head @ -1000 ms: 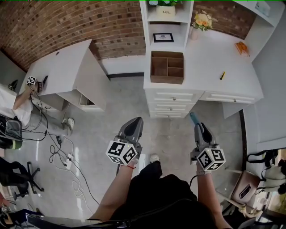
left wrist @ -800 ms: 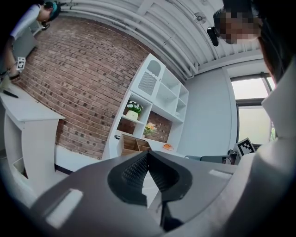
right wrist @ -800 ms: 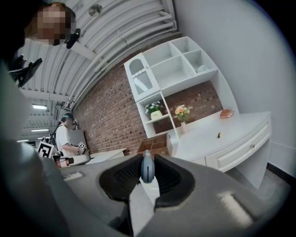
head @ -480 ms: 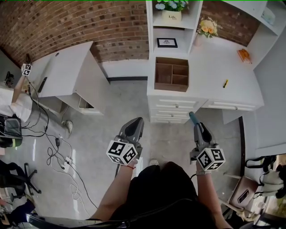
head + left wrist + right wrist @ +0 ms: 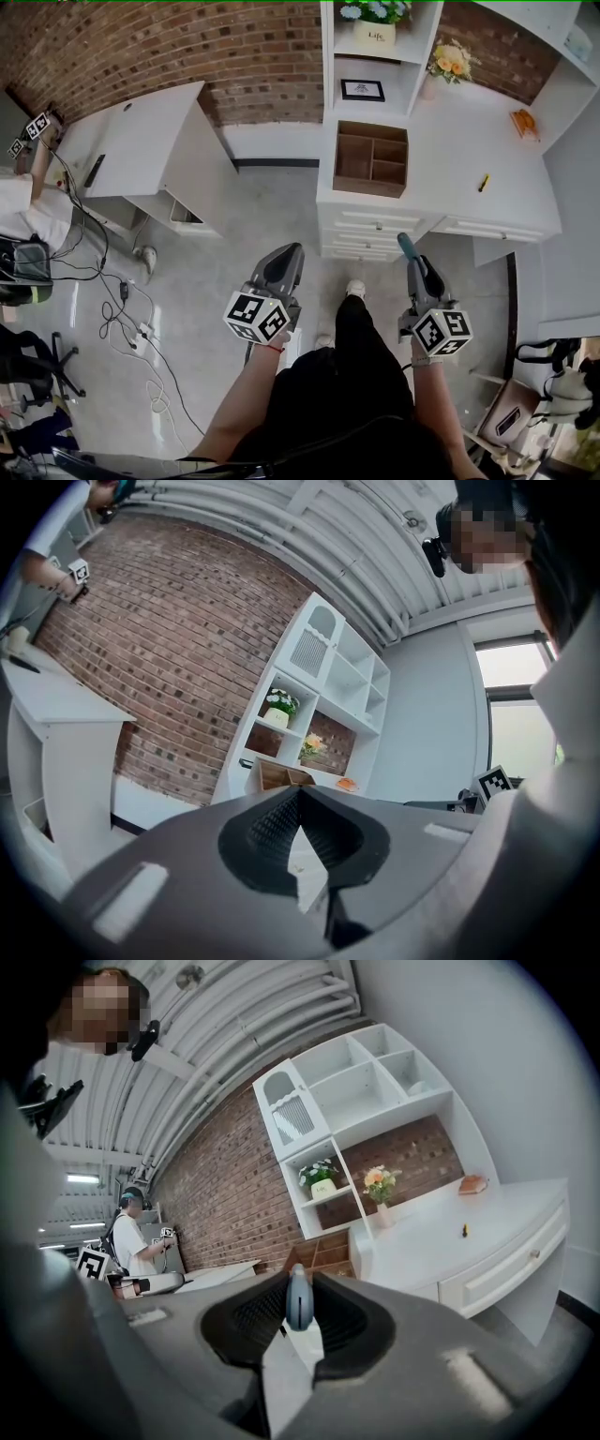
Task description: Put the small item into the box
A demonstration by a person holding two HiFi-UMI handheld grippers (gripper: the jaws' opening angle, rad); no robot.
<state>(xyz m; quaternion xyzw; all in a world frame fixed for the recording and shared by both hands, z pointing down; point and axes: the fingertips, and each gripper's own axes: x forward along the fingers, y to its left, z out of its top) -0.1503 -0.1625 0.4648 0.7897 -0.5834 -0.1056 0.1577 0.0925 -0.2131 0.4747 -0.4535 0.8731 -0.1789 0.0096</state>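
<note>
Clamping small item (image 5: 297, 1309), jaws of right gripper (image 5: 297, 1288).

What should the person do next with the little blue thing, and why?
Probably step closer to the white desk, carrying the right gripper toward the wooden box. That gripper is shut on the small blue item, but the box stands far ahead on the desk, with open floor in between.
</note>
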